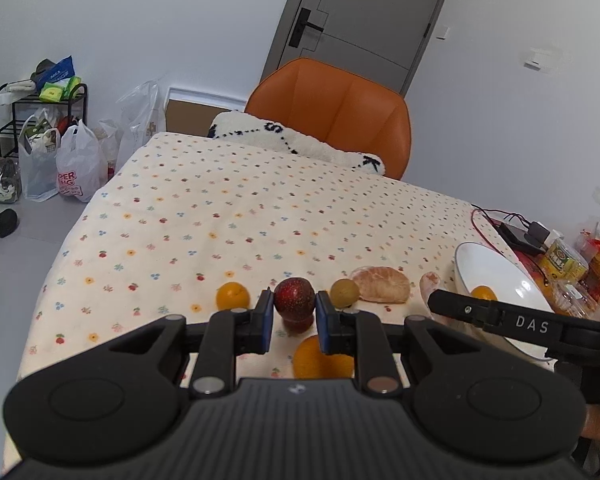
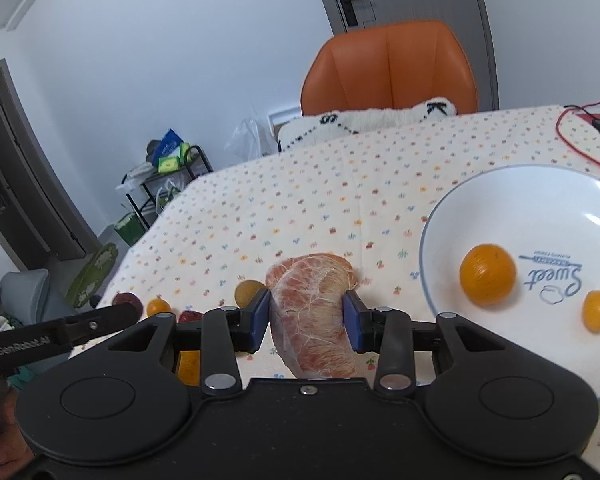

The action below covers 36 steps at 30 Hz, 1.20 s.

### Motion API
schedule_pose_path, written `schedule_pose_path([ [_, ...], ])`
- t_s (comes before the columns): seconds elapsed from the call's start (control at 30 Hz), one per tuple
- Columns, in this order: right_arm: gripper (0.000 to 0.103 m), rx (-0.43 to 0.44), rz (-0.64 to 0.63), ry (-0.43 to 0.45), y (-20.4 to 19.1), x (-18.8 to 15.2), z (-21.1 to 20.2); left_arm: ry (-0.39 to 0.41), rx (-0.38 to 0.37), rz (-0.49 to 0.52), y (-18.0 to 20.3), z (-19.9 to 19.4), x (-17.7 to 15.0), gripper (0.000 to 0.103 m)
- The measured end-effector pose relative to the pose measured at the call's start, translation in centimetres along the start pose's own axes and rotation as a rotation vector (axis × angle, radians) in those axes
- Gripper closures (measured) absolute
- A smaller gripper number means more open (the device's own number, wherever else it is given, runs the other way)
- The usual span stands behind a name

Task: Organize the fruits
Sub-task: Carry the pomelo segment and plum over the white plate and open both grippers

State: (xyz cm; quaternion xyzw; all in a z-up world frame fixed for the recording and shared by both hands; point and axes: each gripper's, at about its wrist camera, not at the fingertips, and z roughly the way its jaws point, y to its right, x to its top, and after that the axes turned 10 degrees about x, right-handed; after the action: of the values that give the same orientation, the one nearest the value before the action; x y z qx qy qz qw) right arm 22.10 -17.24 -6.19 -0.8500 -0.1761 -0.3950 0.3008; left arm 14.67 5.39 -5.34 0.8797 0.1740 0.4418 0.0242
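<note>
The left hand-held gripper has its blue pads closed narrow on a dark red, speckled round fruit, which sits between the pads. A second red fruit shows just below it, so I cannot tell whether the gripped one is lifted clear. The right hand-held gripper grips a large peeled citrus half with pale orange flesh and white pith, pads pressed on its two flanks, its long axis running away from the camera.

The white round ceramic plate with a blue rim lies on the floral-print cloth-covered surface to the right of both grippers, and the right one is much the nearer. Two small round orange fruits already rest in it. A small orange fruit, a yellow-green round fruit and a larger orange fruit remain on the cloth. The citrus half probably goes rightward into the plate first.
</note>
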Motion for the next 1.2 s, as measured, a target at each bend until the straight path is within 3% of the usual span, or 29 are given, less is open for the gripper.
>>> schedule_pose_path([
  [0.43,0.066,-0.017,-0.001,0.082,1.1,0.9,-3.9,0.015,-0.051,0.035,3.5,-0.4,0.1,0.083],
  [1.2,0.066,-0.137,0.067,0.183,8.6,1.3,-9.8,0.005,-0.157,0.127,12.9,1.3,0.0,0.083],
])
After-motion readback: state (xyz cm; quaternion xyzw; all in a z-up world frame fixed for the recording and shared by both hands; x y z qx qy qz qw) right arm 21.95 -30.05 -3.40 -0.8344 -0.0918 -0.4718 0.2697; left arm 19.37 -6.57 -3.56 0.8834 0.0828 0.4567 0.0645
